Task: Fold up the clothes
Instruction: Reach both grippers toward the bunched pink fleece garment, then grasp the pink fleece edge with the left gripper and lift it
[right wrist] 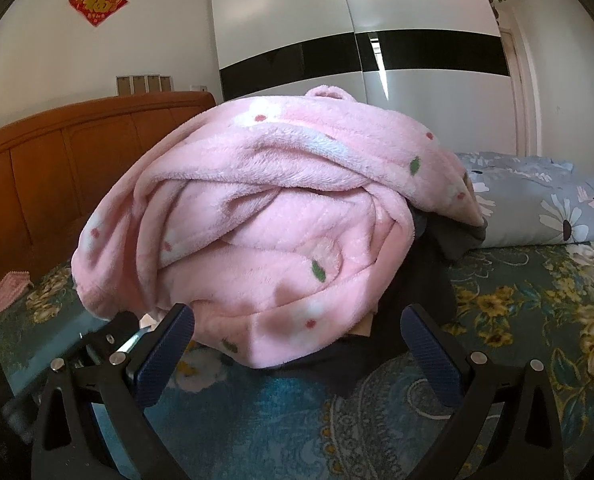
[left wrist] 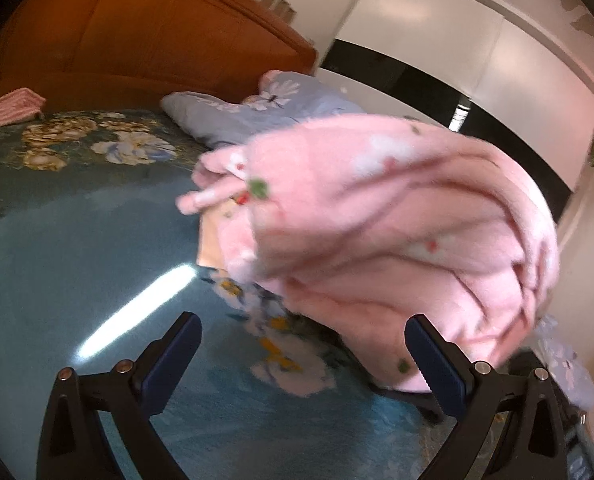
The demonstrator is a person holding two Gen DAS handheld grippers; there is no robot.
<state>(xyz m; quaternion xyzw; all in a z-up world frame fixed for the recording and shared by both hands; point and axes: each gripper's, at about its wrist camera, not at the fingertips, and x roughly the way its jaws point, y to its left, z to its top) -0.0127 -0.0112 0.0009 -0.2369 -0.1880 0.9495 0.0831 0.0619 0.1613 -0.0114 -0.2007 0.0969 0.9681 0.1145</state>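
A pink fleece garment [left wrist: 397, 232] with small red and green dots lies bunched in a mound on the bed; it also shows in the right wrist view [right wrist: 265, 232]. It rests on dark clothing [right wrist: 425, 264]. My left gripper [left wrist: 303, 360] is open and empty, with the mound just ahead and to its right. My right gripper [right wrist: 297, 348] is open and empty, its fingers on either side of the mound's near lower edge. The left gripper's black frame [right wrist: 109, 340] shows at the mound's left in the right wrist view.
The bed has a teal floral cover [left wrist: 77, 264]. A blue-grey floral pillow [left wrist: 257, 112] [right wrist: 545, 200] lies behind the mound. A wooden headboard [left wrist: 137, 32] and a pink striped cloth [left wrist: 13, 106] are at the back. A white and black wardrobe [right wrist: 361, 52] stands beyond.
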